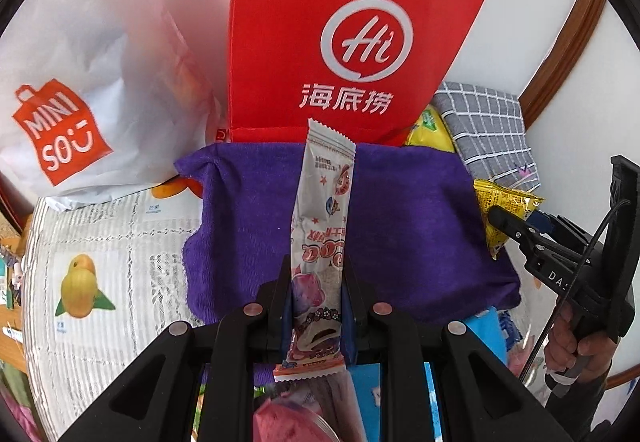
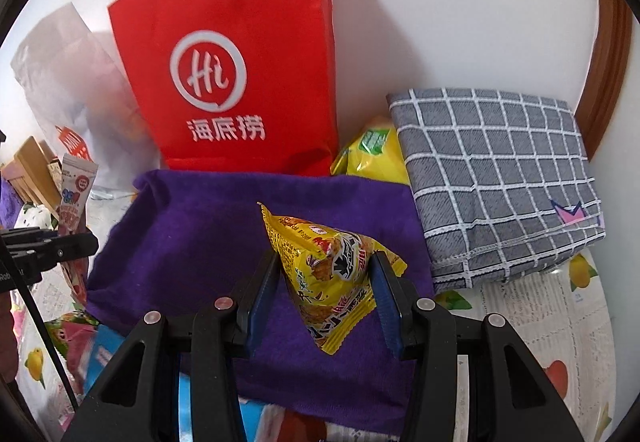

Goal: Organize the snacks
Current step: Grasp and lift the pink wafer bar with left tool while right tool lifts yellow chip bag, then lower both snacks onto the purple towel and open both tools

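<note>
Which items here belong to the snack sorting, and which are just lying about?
In the job:
long white snack packet, left gripper
yellow snack packet, right gripper
purple cloth

Lying about:
red bag
white bag
grey checked cloth

Straight ahead of each claw a purple towel (image 1: 400, 222) lies spread on the surface (image 1: 120, 234), which wears a fruit-printed cover. Beyond the towel a red paper bag (image 1: 320, 21) stands upright against the white wall (image 2: 460, 9). Left of it leans a white shopping bag (image 1: 88, 61); to the right lies a folded grey checked cloth (image 2: 500, 169).
</note>
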Demonstrator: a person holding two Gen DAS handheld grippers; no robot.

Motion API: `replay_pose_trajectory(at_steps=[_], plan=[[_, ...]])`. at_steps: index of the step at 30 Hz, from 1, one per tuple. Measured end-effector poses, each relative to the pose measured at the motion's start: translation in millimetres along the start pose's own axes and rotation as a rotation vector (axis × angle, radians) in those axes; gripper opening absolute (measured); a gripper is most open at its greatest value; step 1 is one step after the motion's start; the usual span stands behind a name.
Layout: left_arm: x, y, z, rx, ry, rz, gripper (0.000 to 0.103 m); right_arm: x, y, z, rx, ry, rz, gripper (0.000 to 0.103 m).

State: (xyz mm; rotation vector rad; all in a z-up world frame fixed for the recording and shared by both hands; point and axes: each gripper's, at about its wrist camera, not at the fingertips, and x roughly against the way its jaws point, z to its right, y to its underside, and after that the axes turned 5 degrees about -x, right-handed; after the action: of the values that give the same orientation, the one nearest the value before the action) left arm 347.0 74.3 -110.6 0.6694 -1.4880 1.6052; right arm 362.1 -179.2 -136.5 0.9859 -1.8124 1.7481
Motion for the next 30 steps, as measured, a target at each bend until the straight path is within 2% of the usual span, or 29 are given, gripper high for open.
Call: replay_pose_trajectory(at_steps=[12, 22, 25, 26, 27, 29, 30], plan=[[-48.5, -5.4, 1.0, -0.021, -0.002, -0.097, 0.019, -35.8, 11.9, -3.2, 0.014, 0.007, -0.081, 0.047], [-67.3, -2.2, -5.5, -0.013, 0.008, -0.147, 0.019, -40.6, 13.3, -7.6, 0.015, -0.008, -0.099, 0.048], [-69.1, -1.0, -5.3, -0.014, 0.01, -0.153, 0.019, -38.0, 11.7, -11.2, 0.025, -0.018, -0.092, 0.059], [-69.4, -1.0, -4.4, -0.018, 0.014, -0.149, 0.02, -35.8, 11.2, -13.0, 0.03, -0.019, -0.081, 0.066], [-69.3, -1.2, -3.5, -0.019, 0.02, -0.147, 0.021, -33.2, 10.8, -14.5, 0.033, -0.018, -0.069, 0.07], [-68.7, -3.0, -1.8, -0.015, 0.037, -0.144, 0.029, -28.7, 9.3, -17.1, 0.04, -0.02, -0.054, 0.07], [-67.1, -3.6, -1.7, -0.015, 0.044, -0.142, 0.039, -26.6, 8.6, -18.6, 0.043, -0.025, -0.051, 0.071]])
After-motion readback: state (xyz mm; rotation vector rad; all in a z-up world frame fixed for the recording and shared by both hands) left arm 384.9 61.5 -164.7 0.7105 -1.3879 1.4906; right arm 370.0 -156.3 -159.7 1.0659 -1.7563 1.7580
